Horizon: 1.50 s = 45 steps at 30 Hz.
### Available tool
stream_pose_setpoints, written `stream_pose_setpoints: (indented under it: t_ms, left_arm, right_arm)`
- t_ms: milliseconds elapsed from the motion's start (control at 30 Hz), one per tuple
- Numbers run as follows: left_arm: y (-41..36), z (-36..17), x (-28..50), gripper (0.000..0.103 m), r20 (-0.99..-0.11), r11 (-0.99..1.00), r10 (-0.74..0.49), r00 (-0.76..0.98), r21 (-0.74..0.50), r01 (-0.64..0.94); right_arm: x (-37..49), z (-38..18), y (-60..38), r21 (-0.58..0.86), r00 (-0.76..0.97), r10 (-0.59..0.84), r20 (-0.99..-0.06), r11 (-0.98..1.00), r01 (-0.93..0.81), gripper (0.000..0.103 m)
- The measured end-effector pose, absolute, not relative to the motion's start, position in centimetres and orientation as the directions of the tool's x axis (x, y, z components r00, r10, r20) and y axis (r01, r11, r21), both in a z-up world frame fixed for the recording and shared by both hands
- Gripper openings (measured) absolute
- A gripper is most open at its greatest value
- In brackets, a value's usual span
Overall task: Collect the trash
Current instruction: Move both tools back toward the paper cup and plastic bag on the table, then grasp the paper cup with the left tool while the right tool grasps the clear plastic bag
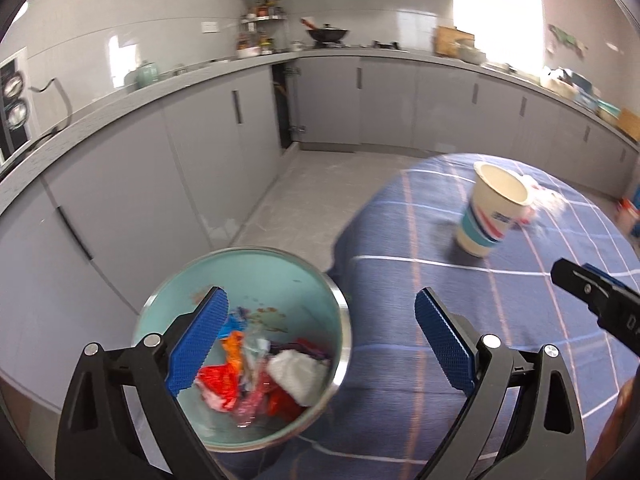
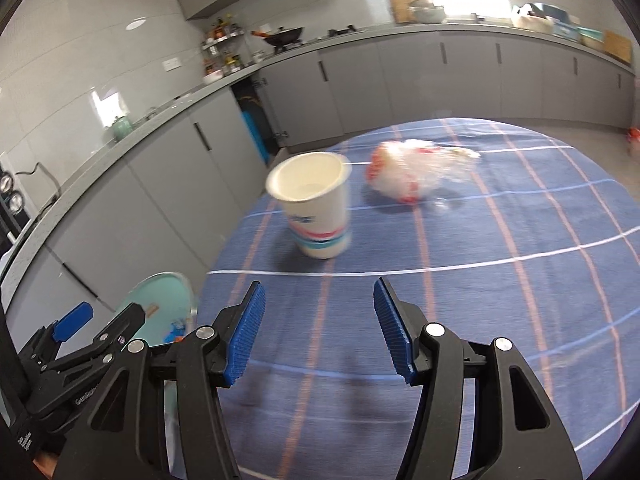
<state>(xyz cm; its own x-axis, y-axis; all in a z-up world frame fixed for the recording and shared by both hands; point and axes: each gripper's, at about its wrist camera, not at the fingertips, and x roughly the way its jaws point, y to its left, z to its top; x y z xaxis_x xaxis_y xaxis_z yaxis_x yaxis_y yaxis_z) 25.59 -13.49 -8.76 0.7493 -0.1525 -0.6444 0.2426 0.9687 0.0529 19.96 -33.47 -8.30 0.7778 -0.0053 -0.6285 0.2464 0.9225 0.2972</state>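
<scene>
A teal trash bin (image 1: pixel 240 272) with a metal rim stands on the floor beside the table and holds crumpled wrappers (image 1: pixel 260 376) in red, orange and white. My left gripper (image 1: pixel 320 316) hangs open and empty over the bin's right rim. A paper cup (image 2: pixel 312 208) with red and blue stripes stands upright on the blue checked tablecloth (image 2: pixel 480 280). Behind it lies a crumpled clear plastic bag (image 2: pixel 412 172) with red print. My right gripper (image 2: pixel 318 312) is open and empty above the cloth, short of the cup (image 1: pixel 494 208). The bin's rim (image 2: pixel 160 280) shows at lower left in the right wrist view.
Grey kitchen cabinets (image 1: pixel 208 152) and a worktop (image 1: pixel 120 100) run along the walls, with a wok (image 1: pixel 326 34) and jars at the far corner. One cabinet door (image 1: pixel 286 108) stands open. Grey floor tiles (image 1: pixel 312 200) lie between table and cabinets.
</scene>
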Motion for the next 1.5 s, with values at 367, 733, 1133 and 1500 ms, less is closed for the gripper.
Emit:
stream_pose_setpoints:
  t_ms: [367,733,1133,1500]
  left_arm:
    - [-21.7,-9.6,26.5,0.092,-0.621,0.909,-0.307,0.721,0.034,0.416]
    - [-28.8,-11.3,29.1,0.092,-0.597,0.868,-0.344,0.725,0.092,0.488]
    - [-31.6,-11.6,32.2,0.092,-0.632,0.877,-0.330,0.701,0.071,0.476]
    - [-32.5,-12.2,34.6,0.052,-0.667,0.863,-0.363,0.650,0.022,0.504]
  right_arm:
    - [19.8,-8.8,-40.8,0.273,0.761,-0.099,-0.642,0.897,0.347,0.057]
    - [21.6,-9.7,-45.0,0.257,0.748,-0.108,-0.655,0.899,0.355,0.057]
    - [25.1,-10.2,-47.9,0.235,0.723,-0.064,-0.688,0.922,0.306,0.057]
    - [26.1,-9.1,-48.7,0.239,0.750,-0.046,-0.660,0.934,0.267,0.060]
